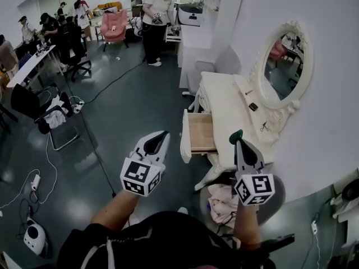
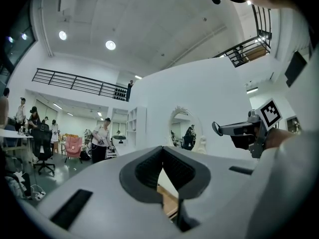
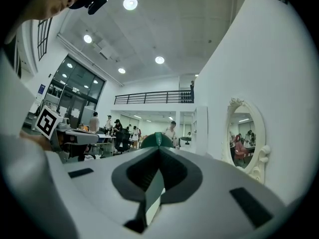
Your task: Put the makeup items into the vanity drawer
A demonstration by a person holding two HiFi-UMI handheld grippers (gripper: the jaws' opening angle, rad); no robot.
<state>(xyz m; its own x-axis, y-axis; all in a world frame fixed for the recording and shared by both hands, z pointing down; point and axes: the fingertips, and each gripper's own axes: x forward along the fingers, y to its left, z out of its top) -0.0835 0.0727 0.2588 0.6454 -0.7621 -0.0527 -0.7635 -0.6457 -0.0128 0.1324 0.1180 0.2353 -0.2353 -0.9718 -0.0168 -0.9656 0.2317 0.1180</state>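
A white vanity (image 1: 224, 102) with an oval mirror (image 1: 283, 66) stands against the wall at the right. Its wooden drawer (image 1: 201, 132) is pulled out toward the left, and I see nothing inside it. On the top lie a small dark item (image 1: 253, 106), a thin item (image 1: 247, 92) and another small piece (image 1: 263, 126) near the mirror's foot. My left gripper (image 1: 162, 133) hangs shut and empty in the air, left of the drawer. My right gripper (image 1: 235, 134), green-tipped, is shut with nothing in it above the vanity's near end.
A stool with pink cloth (image 1: 221, 203) sits below my right gripper. A person (image 1: 154, 21) stands at the back by a white shelf, with others at desks far left. Office chairs (image 1: 42, 108), cables and a white device (image 1: 35, 237) are on the dark floor.
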